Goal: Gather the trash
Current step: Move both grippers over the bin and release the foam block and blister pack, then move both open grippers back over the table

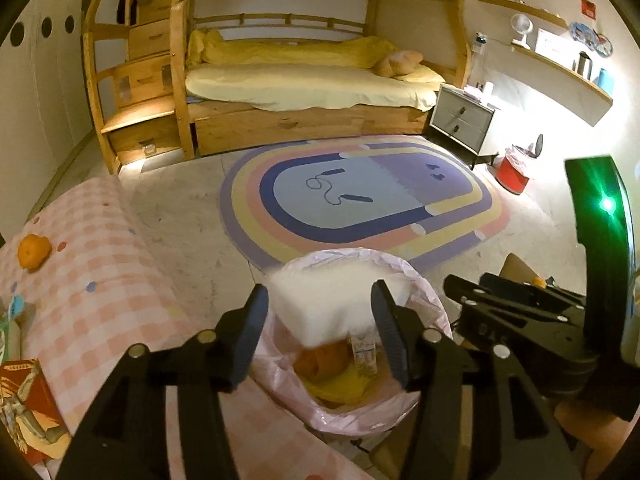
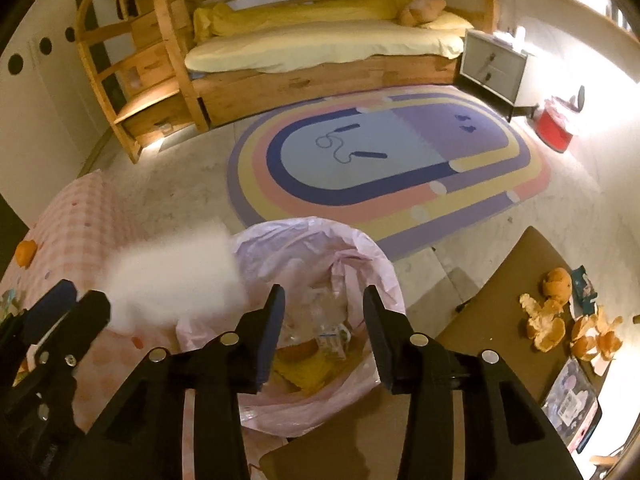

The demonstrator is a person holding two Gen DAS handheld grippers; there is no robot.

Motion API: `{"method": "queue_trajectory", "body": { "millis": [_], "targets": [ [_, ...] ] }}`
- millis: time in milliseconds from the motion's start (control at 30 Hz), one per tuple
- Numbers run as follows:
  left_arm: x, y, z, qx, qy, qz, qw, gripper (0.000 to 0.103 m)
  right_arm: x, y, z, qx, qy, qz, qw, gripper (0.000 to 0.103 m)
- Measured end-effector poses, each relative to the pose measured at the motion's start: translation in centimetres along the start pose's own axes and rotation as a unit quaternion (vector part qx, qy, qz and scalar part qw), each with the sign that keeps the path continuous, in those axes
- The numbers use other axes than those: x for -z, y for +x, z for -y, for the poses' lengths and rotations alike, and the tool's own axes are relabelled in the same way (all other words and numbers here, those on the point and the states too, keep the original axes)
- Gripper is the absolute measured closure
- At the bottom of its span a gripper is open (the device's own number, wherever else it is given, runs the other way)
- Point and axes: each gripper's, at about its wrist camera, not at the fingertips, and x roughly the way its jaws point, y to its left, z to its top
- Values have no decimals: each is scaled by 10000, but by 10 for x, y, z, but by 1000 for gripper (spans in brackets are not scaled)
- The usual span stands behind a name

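A bin lined with a pink bag [image 1: 420,288] [image 2: 320,240] stands on the floor below both grippers; orange peel, yellow scraps and a small carton lie in it. My left gripper [image 1: 322,332] [image 2: 82,296] is open over the bin's left rim. A white, motion-blurred wad [image 1: 324,304] [image 2: 176,280] hangs loose between and just ahead of its fingers, with the pads off it. My right gripper [image 2: 324,332] [image 1: 468,286] is open over the bin's mouth with nothing between its fingers.
A table with a pink checked cloth [image 1: 100,260] on the left holds a tangerine [image 1: 34,252] [image 2: 25,254] and a red box [image 1: 24,400]. On the brown table [image 2: 500,300] at right lie orange peels [image 2: 548,324] and a tangerine [image 2: 558,280]. A rug, bunk bed and red bin [image 1: 514,172] lie beyond.
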Motion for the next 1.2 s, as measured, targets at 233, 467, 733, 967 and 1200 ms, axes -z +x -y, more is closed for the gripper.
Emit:
{"method": "queue_trajectory", "body": {
  "millis": [233,467,733,967,1200],
  "targets": [
    [3,-30,-25,-246,-336,207,9989,51,0,-16,0,-125,88,301,9994,61],
    [17,-76,-49,-524,-545,479,9960,51,4,-49,-33,-603,-188,806,9947,61],
    [42,-140,-96,-967,-787,850,9886,43,18,-71,-106,-1396,-940,911,9815,56],
    [80,-190,-171,-1881,-1370,890,9685,37,47,-87,-188,-1978,-1998,850,9559,53],
    [122,-217,-223,-2247,-1951,547,9531,36,67,-85,-231,-2118,-2593,581,9405,54]
  ]
}}
